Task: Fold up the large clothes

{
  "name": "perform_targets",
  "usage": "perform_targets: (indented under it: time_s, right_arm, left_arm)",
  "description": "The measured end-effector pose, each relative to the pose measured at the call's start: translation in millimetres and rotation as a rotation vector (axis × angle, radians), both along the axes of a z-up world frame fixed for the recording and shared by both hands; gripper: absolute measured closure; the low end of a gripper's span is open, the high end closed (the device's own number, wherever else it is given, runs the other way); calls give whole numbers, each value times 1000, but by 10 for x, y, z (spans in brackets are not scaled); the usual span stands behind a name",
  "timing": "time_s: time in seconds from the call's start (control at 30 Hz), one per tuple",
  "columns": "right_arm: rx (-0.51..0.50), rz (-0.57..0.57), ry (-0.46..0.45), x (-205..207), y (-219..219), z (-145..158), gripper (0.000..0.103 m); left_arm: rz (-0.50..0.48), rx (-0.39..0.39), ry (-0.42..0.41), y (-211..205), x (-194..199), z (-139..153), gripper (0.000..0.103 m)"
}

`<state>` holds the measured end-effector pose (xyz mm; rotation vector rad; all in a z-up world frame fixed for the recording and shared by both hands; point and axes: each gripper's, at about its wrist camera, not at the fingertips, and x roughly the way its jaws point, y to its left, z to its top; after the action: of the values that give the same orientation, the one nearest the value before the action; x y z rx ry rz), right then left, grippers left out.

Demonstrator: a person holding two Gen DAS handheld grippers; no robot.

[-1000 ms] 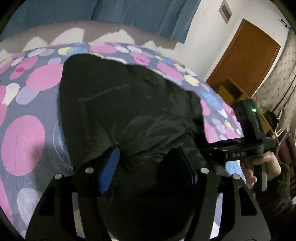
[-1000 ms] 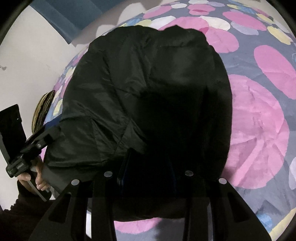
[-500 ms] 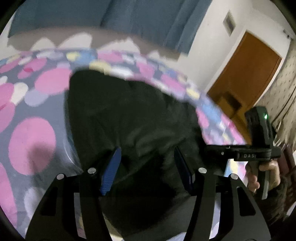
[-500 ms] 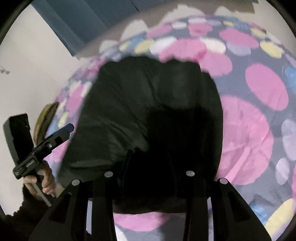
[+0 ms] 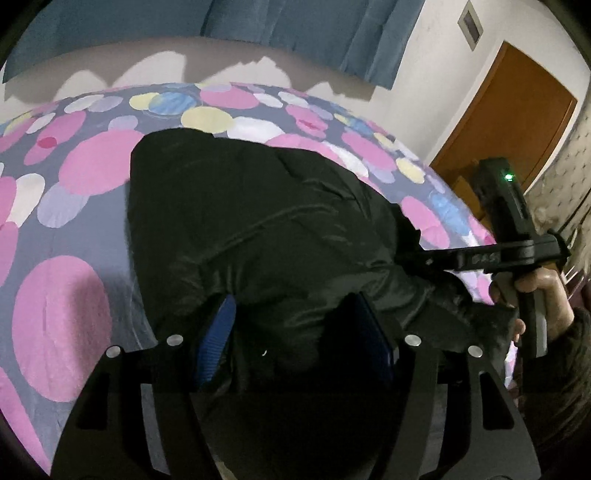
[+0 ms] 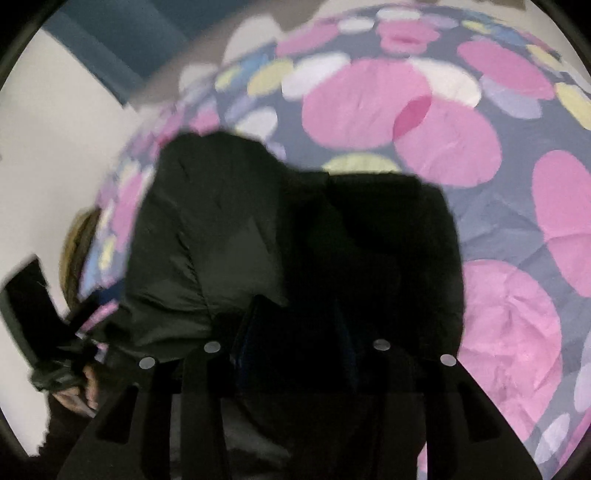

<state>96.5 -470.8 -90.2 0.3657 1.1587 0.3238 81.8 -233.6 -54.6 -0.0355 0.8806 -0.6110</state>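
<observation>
A black padded jacket (image 5: 258, 236) lies in a folded heap on my bed, over a grey bedspread (image 5: 62, 317) printed with large pink, yellow, blue and white dots. My left gripper (image 5: 291, 339) sits at the jacket's near edge, its blue-padded fingers (image 5: 216, 343) set apart with a bunched fold of black cloth filling the space between them; I cannot tell whether the pads are pressing the cloth. From this view the jacket's left edge runs straight up the bed, and open bedspread spreads wide to its left and beyond its far edge. To the right, my right gripper (image 5: 413, 254) reaches into the jacket's right side, held in my right hand (image 5: 532, 299); its tips are buried in cloth. Behind it stand a brown door (image 5: 502, 122) and a white wall, with blue curtains (image 5: 221, 33) past the head of the bed.

In the right wrist view, which is blurred and dark, my right gripper's fingers (image 6: 255, 339) are lost against the jacket (image 6: 207, 236), so I cannot tell their spread. Open bedspread (image 6: 509, 325) lies to the right of the jacket's straight right edge. My left hand (image 6: 74, 391) shows at far left.
</observation>
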Motion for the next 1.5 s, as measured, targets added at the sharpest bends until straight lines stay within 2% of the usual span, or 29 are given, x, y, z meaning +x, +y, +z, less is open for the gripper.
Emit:
perform_targets:
  time_s: [0.13, 0.23, 0.4, 0.47, 0.63, 0.7, 0.8, 0.87, 0.97, 1.2, 1.3, 1.33, 1.37, 1.4, 1.43, 1.5]
  right_arm:
    - [-11, -2, 19, 23, 56, -133, 65]
    - [-13, -3, -9, -32, 57, -86, 65]
    - [-48, -42, -87, -229, 17, 161, 62]
    - [-40, -59, -149, -433, -21, 368, 62]
    - [-37, -26, -235, -834, -36, 658, 61]
    - [-34, -4, -219, -924, -21, 597, 61]
    - [-73, 9, -136, -901, -1, 325, 62]
    - [-48, 17, -83, -854, 22, 104, 63]
    - [-9, 3, -77, -799, 56, -171, 63]
    - [-29, -45, -120, -887, 88, -60, 60]
    - [-33, -59, -144, -976, 83, 62, 52]
    - [-36, -62, -158, -1040, 76, 157, 42]
    - [-40, -65, -184, -1100, 60, 257, 28]
    - [-52, -74, -222, -1161, 29, 367, 20]
    - [-60, -85, -257, -1208, 5, 452, 17]
    - [-62, -108, -308, -1256, -94, 586, 16]
  left_arm:
    - [0, 41, -10, -46, 20, -84, 38]
    - [-2, 48, -22, -34, 5, -52, 38]
    - [0, 67, -34, -38, -39, 14, 38]
    - [4, 63, -31, -25, -40, 7, 38]
    - [11, 65, -35, -28, -44, 5, 38]
    - [15, 64, -37, -36, -39, 5, 38]
    - [13, 69, -42, -48, -34, 0, 38]
    - [7, 75, -46, -65, -41, -10, 38]
    - [10, 87, -57, -91, -49, -36, 38]
    - [17, 84, -69, -74, -65, -21, 38]
    - [37, 53, -74, 33, -137, 80, 34]
    - [56, 32, -81, 112, -177, 134, 27]
    - [80, 12, -101, 189, -221, 188, 22]
    - [106, -9, -127, 288, -271, 239, 16]
    - [127, -37, -155, 405, -323, 276, 12]
    - [151, -70, -158, 571, -359, 280, 10]
